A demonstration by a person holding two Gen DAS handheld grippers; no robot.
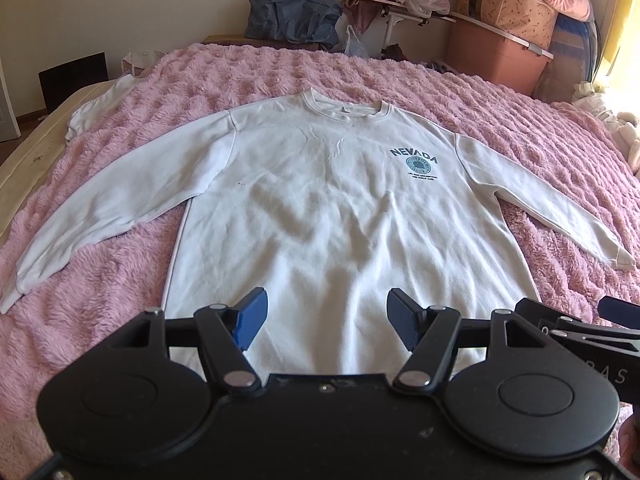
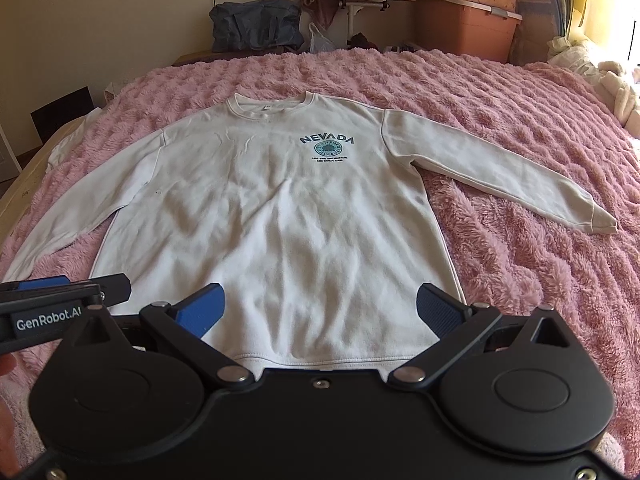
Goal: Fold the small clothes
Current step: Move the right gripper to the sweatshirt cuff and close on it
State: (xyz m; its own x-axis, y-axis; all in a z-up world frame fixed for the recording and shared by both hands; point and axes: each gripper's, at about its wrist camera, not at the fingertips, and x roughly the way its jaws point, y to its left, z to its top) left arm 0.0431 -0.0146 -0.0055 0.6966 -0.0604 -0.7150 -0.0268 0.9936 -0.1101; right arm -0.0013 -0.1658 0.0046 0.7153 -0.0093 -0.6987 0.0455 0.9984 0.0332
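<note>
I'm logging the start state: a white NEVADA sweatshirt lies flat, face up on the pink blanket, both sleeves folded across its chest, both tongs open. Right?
One thing is off: the sleeves are not folded. In the left wrist view both sleeves of the sweatshirt are spread outward on the pink blanket. The left tongs and right tongs are open.

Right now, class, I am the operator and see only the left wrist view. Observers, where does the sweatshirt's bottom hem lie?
Observer: The white NEVADA sweatshirt has its hem lying flat on the pink fleecy blanket, just ahead of the right hand-held gripper.
Operator: Is that hand-held gripper open?
Observer: Yes, its fingers are spread wide over the lower sweatshirt and hold nothing.
</note>
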